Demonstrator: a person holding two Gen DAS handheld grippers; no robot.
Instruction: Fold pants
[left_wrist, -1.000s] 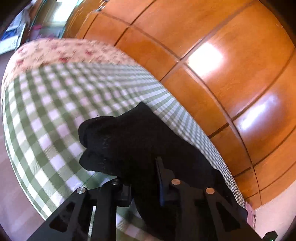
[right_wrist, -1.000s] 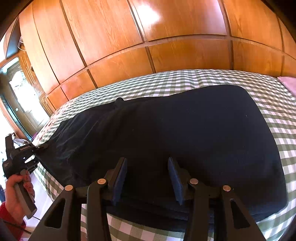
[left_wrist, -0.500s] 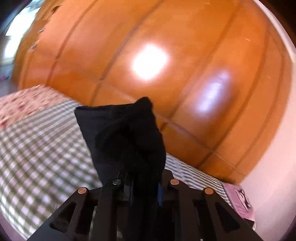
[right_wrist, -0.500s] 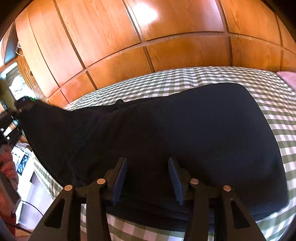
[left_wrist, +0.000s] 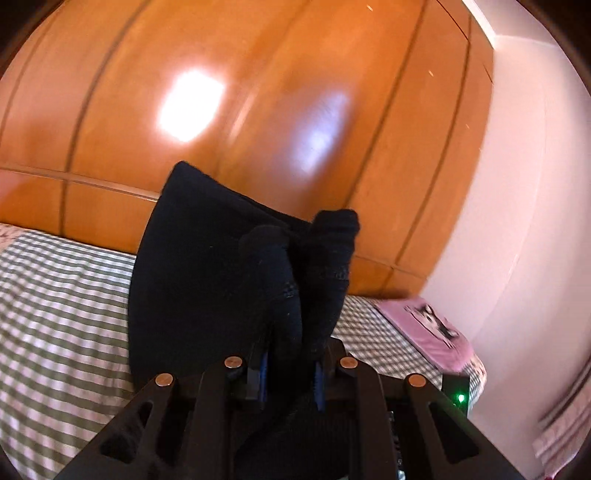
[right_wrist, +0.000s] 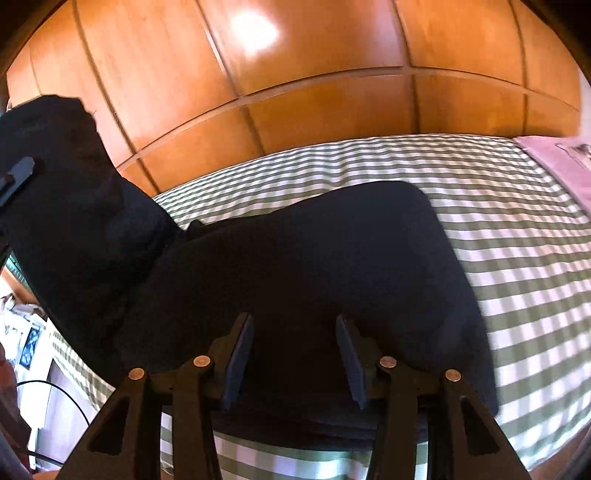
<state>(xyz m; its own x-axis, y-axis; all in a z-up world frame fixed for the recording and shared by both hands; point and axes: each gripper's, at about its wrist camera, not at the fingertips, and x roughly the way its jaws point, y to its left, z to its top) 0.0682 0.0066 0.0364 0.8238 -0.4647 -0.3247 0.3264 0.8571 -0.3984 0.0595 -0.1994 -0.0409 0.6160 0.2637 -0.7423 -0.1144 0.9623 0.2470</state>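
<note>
Left wrist: left hand-held gripper (left_wrist: 290, 373) pinches bunched, soft black pants (left_wrist: 207, 280); right one (right_wrist: 293, 354) gapes.

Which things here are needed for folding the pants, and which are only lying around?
For the job:
- black pants
- left gripper, shut on the pants' end
- right gripper, open over the pants
- checked bed cover

Lying about:
- pink pillow
- wooden wall panels
</note>
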